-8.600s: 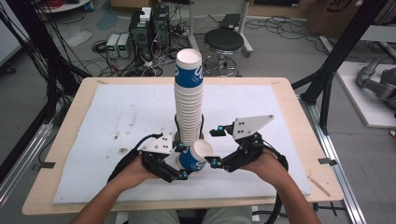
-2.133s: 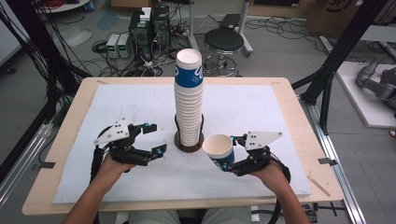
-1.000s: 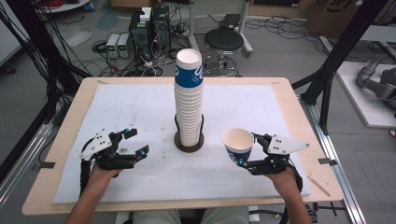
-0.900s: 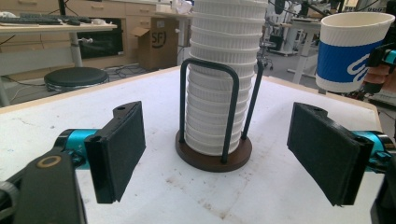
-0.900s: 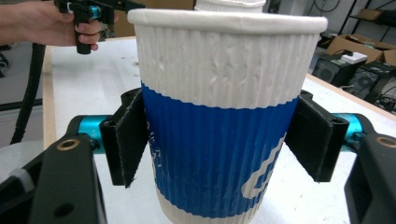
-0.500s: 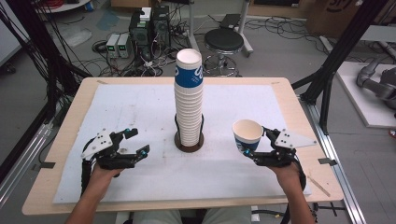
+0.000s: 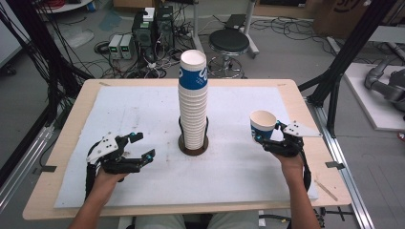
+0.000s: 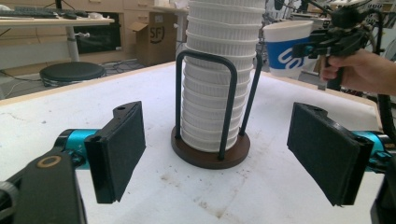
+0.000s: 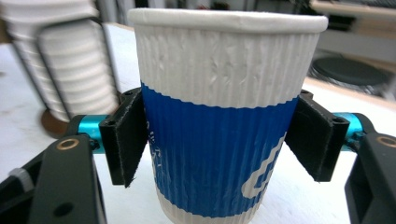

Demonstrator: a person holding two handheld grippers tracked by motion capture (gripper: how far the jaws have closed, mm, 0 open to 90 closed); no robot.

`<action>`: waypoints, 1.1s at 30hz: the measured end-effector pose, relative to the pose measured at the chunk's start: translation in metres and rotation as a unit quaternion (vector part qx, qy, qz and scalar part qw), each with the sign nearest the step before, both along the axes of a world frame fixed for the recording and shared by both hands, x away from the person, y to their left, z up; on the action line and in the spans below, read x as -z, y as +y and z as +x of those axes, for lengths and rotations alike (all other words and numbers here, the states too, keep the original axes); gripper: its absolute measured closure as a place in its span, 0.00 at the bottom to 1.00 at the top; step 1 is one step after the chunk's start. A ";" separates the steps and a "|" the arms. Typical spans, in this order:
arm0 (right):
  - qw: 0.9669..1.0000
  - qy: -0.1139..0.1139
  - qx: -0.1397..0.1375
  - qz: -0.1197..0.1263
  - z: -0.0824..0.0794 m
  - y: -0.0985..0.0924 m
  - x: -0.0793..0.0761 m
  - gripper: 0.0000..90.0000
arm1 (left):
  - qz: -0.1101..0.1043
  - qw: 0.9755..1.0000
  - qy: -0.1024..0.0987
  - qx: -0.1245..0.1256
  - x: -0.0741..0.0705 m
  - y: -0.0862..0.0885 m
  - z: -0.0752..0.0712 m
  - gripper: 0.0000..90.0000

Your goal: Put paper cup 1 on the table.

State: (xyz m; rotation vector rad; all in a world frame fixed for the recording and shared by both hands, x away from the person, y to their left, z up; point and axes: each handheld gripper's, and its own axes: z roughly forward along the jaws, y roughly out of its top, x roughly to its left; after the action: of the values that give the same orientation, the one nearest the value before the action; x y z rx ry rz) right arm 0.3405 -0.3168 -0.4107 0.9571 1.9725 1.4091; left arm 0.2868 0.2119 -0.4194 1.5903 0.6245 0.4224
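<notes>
Right gripper [image 7: 265,139] carried cup [image 7: 262,125] rightward from stack [image 7: 193,102]; jaws clamped it, left gripper [image 7: 138,145] jaws open; light squeeze risked slip

The cup [image 7: 263,125] sits between the right gripper's [image 7: 260,140] jaws; the cup stack [image 7: 193,102] stands well to its left.
</notes>
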 end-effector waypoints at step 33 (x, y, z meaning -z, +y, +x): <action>0.994 0.094 0.033 -0.038 0.005 -0.019 0.035 0.27 | 0.007 1.000 0.008 0.002 0.003 -0.004 0.001 0.21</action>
State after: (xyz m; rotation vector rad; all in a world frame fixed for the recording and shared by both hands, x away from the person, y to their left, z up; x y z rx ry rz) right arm 0.3453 -0.3357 -0.4457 1.1458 2.0917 1.2386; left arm 0.2882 0.2078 -0.4226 1.6087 0.6309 0.4125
